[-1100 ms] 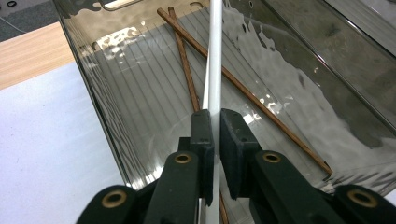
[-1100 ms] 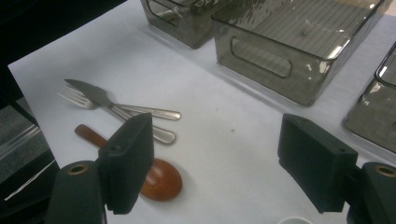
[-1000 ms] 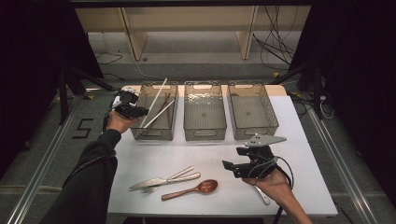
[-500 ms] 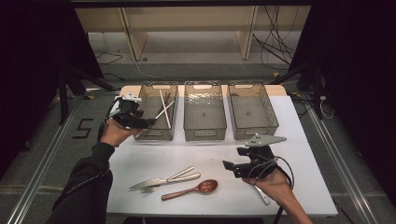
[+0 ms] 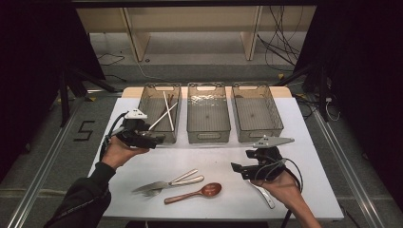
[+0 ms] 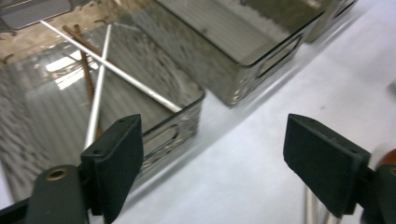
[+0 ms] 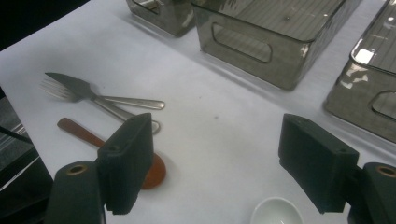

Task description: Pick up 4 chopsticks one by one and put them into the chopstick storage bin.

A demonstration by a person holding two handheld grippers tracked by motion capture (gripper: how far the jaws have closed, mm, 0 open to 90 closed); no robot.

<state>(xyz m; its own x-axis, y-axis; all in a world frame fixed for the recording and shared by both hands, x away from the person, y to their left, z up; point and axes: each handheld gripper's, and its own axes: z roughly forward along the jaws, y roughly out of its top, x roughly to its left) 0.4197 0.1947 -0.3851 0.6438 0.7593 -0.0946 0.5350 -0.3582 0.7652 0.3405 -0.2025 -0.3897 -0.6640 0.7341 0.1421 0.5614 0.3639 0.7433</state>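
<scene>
Sorting partly done: chopsticks (image 5: 164,114) lie crossed in the left bin (image 5: 147,102), upper centre. Left gripper (image 5: 157,138), jaws just opened and empty, sits beside it. Knife (image 5: 164,183), fork (image 5: 152,192), spoon (image 5: 195,192) remain (lower centre). Right gripper (image 5: 237,168) agape, empty.

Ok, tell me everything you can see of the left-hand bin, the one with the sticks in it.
The left bin is a clear, smoke-tinted plastic box, rectangular, with ribbed walls and a slot handle cut in its near end. It stands upright at the far left of the white table, first in a row of three like bins. Inside lie crossed chopsticks: two silvery metal ones and a dark brown one, the metal ones leaning up on the walls. The left gripper hangs just before it, fingers open, holding nothing.
</scene>
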